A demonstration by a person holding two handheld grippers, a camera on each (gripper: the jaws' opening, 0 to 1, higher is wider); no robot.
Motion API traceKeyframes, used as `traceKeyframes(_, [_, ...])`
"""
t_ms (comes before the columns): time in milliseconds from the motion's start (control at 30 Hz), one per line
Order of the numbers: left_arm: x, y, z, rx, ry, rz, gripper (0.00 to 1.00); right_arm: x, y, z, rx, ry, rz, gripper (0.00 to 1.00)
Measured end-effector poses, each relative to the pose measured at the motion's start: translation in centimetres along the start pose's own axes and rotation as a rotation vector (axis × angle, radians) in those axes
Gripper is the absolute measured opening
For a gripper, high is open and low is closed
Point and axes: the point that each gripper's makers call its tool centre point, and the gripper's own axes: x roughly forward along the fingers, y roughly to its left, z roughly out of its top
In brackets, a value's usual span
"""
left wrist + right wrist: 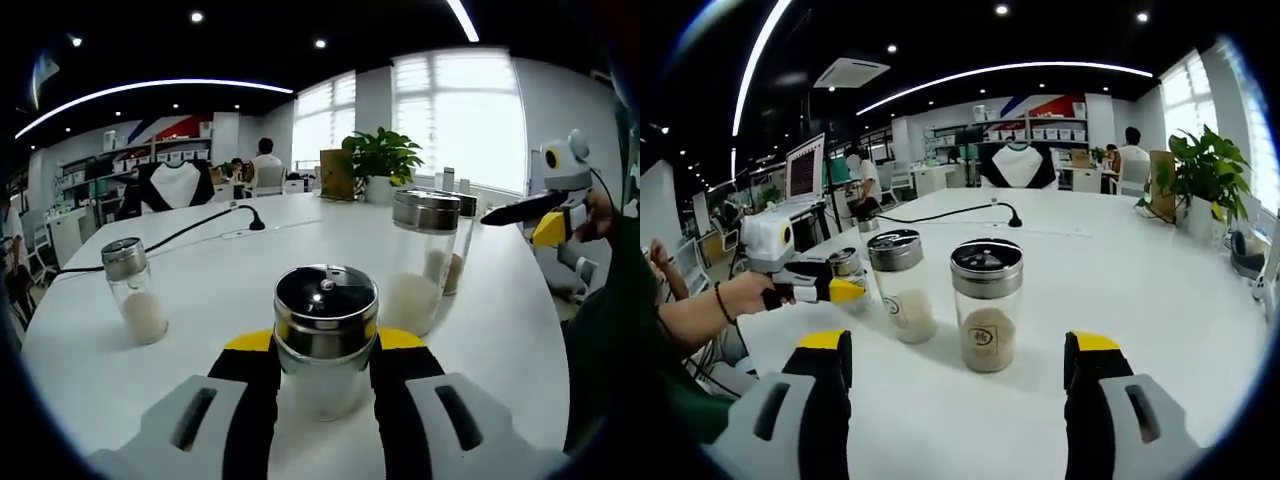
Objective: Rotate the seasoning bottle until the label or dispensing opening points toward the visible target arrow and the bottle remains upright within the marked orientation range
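- Left gripper (325, 375) clamped on round glass seasoning bottle (325, 345), steel lid, white grains, upright on smooth white table (240, 270).
- Right gripper (960, 375) spread apart before brown-filled glass jar (987, 305).

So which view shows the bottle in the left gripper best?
The left gripper view: the seasoning bottle sits close between the left gripper jaws. In the right gripper view it is far off, mostly hidden behind the gripper.
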Motion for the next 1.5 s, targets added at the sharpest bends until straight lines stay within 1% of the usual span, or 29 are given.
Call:
traceKeyframes(167, [0.0, -0.1, 0.0, 0.015, 0.010, -0.033, 0.37, -0.1, 0.1, 0.1, -0.010, 0.000, 0.003, 0.89])
traceKeyframes(367, [0.0, -0.1, -0.1, 0.023, 0.012, -0.054, 0.37, -0.1, 0.0, 0.0, -0.008, 0.002, -0.002, 0.89])
traceKeyframes(433, [0.0, -0.1, -0.2, -0.017, 0.004, -0.052, 0.37, -0.1, 0.0, 0.0, -0.010, 0.002, -0.002, 0.89])
traceKeyframes(533, [0.0, 0.0, -0.2, -0.018, -0.008, -0.043, 0.38, -0.1, -0.1, 0.0, -0.011, 0.003, -0.004, 0.89])
traceKeyframes(600, [0.0, 0.0, 0.0, -0.021, -0.015, -0.025, 0.44, -0.1, -0.2, 0.1, -0.011, 0.003, -0.008, 0.89])
traceKeyframes(633, [0.0, 0.1, 0.1, -0.038, -0.018, -0.014, 0.48, -0.1, -0.3, 0.1, -0.012, 0.004, -0.008, 0.89])
traceKeyframes(667, [0.0, 0.1, 0.2, -0.049, -0.024, -0.012, 0.50, -0.2, -0.3, 0.1, -0.013, 0.004, -0.008, 0.89])
traceKeyframes(700, [-0.1, 0.1, 0.3, -0.049, -0.023, -0.012, 0.49, -0.2, -0.3, 0.1, -0.014, 0.006, -0.008, 0.89])
traceKeyframes(733, [-0.2, 0.0, 0.3, -0.047, -0.019, -0.005, 0.47, -0.1, -0.3, 0.1, -0.015, 0.006, -0.007, 0.89])
traceKeyframes(800, [-0.3, 0.0, 0.4, -0.043, -0.016, 0.014, 0.47, -0.1, -0.2, 0.1, -0.014, 0.006, -0.006, 0.89])
traceKeyframes(900, [-0.8, 0.1, 0.8, -0.058, -0.031, 0.044, 0.47, -0.2, -0.3, 0.3, -0.008, -0.003, -0.015, 0.89])
traceKeyframes(933, [-1.0, 0.6, 0.8, -0.043, -0.028, 0.082, 0.46, -0.3, -0.5, 0.5, -0.006, -0.012, -0.022, 0.89])
traceKeyframes(967, [-1.2, 1.1, 0.6, 0.019, -0.002, 0.123, 0.45, -0.3, -0.6, 0.7, -0.017, -0.018, -0.029, 0.89])
traceKeyframes(1000, [-1.2, 0.9, 0.6, 0.027, 0.004, 0.127, 0.46, -0.3, -0.6, 0.8, -0.037, -0.021, -0.032, 0.90])
traceKeyframes(1033, [-1.3, 0.4, 0.9, -0.007, -0.016, 0.120, 0.46, -0.3, -0.6, 0.9, -0.057, -0.018, -0.037, 0.90])
traceKeyframes(1067, [-1.3, 0.3, 1.1, -0.039, -0.034, 0.119, 0.46, -0.3, -0.7, 0.9, -0.057, -0.018, -0.040, 0.90])
traceKeyframes(1100, [-1.4, 0.2, 1.2, -0.053, -0.039, 0.119, 0.46, -0.3, -0.7, 1.0, -0.053, -0.021, -0.039, 0.90])
traceKeyframes(1133, [-1.4, 0.1, 1.2, -0.049, -0.035, 0.131, 0.46, -0.3, -0.6, 1.0, -0.049, -0.023, -0.034, 0.90])
traceKeyframes(1200, [-1.6, 0.2, 1.2, -0.029, -0.019, 0.172, 0.46, -0.2, -0.5, 1.0, -0.051, -0.020, -0.028, 0.90])
traceKeyframes(1233, [-1.6, 0.2, 1.2, -0.034, -0.018, 0.181, 0.46, -0.1, -0.4, 0.9, -0.067, -0.012, -0.022, 0.90])
traceKeyframes(1267, [-1.6, 0.0, 1.2, -0.055, -0.019, 0.196, 0.47, 0.0, -0.2, 0.9, -0.073, -0.009, -0.018, 0.90])
traceKeyframes(1333, [-1.5, 0.1, 1.4, -0.100, -0.039, 0.227, 0.49, 0.1, 0.0, 1.0, -0.071, -0.013, -0.004, 0.90])
traceKeyframes(1400, [-1.7, 0.8, 1.1, -0.096, -0.030, 0.295, 0.52, 0.1, 0.3, 1.0, -0.065, -0.016, 0.008, 0.90])
traceKeyframes(1467, [-1.6, 0.7, 1.1, -0.115, -0.043, 0.314, 0.54, 0.2, 0.3, 1.0, -0.059, -0.015, 0.010, 0.89])
traceKeyframes(1500, [-1.6, 0.7, 1.2, -0.136, -0.047, 0.340, 0.53, 0.2, 0.3, 1.0, -0.056, -0.015, 0.010, 0.89])
